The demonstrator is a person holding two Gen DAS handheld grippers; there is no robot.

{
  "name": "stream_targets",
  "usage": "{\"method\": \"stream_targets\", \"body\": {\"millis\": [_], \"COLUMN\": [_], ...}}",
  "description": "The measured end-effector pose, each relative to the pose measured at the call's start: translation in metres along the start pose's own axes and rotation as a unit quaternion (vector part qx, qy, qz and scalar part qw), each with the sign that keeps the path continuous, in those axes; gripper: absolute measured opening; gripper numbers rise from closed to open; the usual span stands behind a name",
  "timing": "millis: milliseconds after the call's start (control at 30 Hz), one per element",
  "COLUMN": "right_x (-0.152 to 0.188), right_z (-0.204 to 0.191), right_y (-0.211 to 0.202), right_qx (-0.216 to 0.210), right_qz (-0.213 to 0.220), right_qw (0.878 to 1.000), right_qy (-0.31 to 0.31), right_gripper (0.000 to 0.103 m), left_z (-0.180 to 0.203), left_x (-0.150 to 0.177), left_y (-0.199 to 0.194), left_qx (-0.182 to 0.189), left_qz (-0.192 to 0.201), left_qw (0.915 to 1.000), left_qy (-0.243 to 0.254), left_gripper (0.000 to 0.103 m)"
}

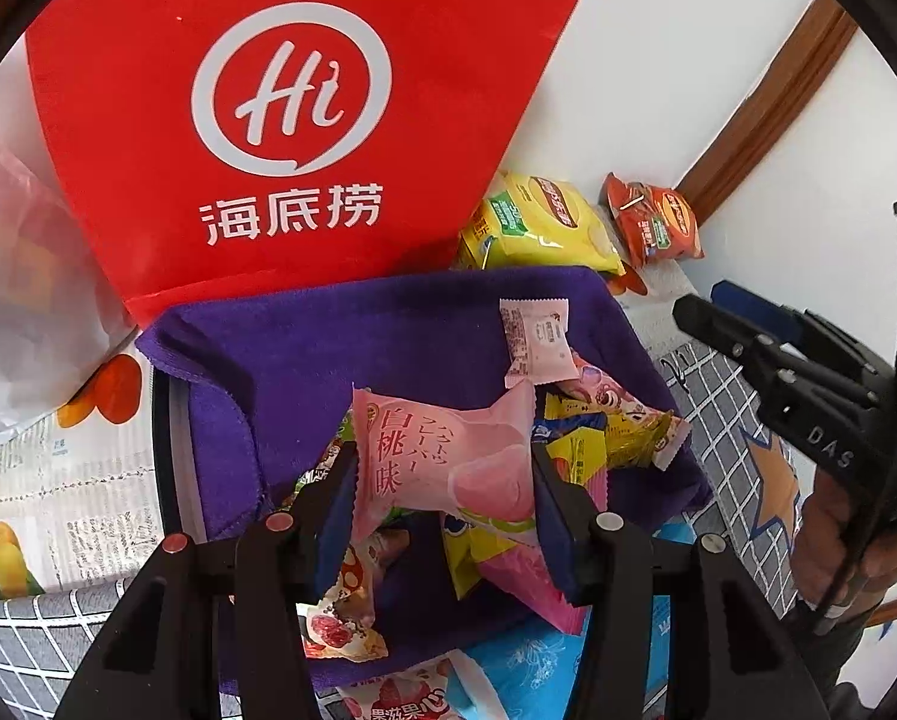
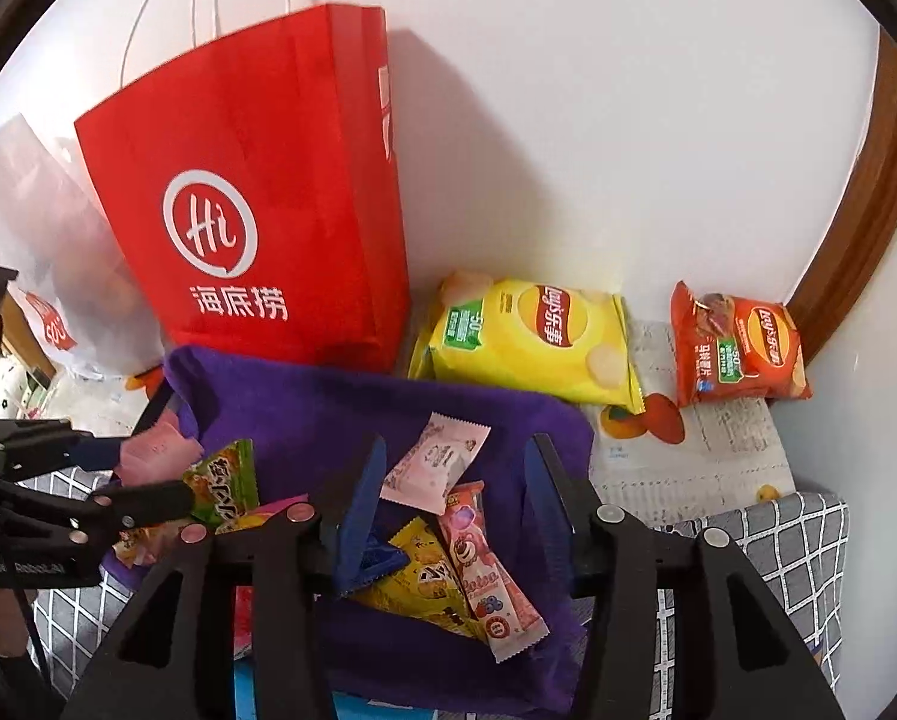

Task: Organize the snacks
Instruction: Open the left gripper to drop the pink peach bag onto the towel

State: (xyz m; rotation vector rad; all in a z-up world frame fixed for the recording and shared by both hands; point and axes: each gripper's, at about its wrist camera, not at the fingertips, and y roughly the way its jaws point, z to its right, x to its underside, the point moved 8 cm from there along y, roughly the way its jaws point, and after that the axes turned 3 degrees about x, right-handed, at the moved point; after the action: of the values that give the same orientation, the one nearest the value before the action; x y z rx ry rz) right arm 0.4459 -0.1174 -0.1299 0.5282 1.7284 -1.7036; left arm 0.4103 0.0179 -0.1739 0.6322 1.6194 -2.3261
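The left hand-held gripper (image 1: 442, 480) clenches 1 pink peach snack (image 1: 442, 462) above the purple-lined box (image 1: 304, 348). The right hand-held gripper (image 2: 454, 480), released and empty, hovers nearer the pale pink packet (image 2: 433, 462), just beyond its fingertips.

Black grippers (image 1: 442, 492), blue-padded jaws, silver screws

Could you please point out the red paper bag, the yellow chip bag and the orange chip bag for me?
Red paper bag (image 2: 256, 192), right wrist view, on its front panel above the logo.
Yellow chip bag (image 2: 532, 339), right wrist view, middle of its front.
Orange chip bag (image 2: 742, 348), right wrist view, middle of its front.
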Motion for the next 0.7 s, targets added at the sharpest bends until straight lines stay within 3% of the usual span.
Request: {"method": "stream_targets", "body": {"millis": [233, 433, 700], "right_x": [-0.001, -0.002, 0.010], "right_z": [0.001, -0.002, -0.005], "right_y": [-0.006, -0.017, -0.037], "right_qx": [0.001, -0.006, -0.020], "right_qz": [0.003, 0.012, 0.018], "right_qw": [1.000, 1.000, 0.999], "right_qy": [0.004, 0.015, 0.039], "right_gripper": [0.048, 0.049, 0.053], "left_z": [0.009, 0.011, 0.023], "left_x": [0.005, 0.003, -0.003], "left_y": [0.007, -0.003, -0.033], "left_qx": [-0.011, -0.020, 0.012], "left_qz": [-0.017, -0.007, 0.024], "left_qw": [0.9996, 0.9995, 0.9993], "left_qy": [0.018, 0.022, 0.026], "left_gripper": [0.053, 0.063, 0.072]}}
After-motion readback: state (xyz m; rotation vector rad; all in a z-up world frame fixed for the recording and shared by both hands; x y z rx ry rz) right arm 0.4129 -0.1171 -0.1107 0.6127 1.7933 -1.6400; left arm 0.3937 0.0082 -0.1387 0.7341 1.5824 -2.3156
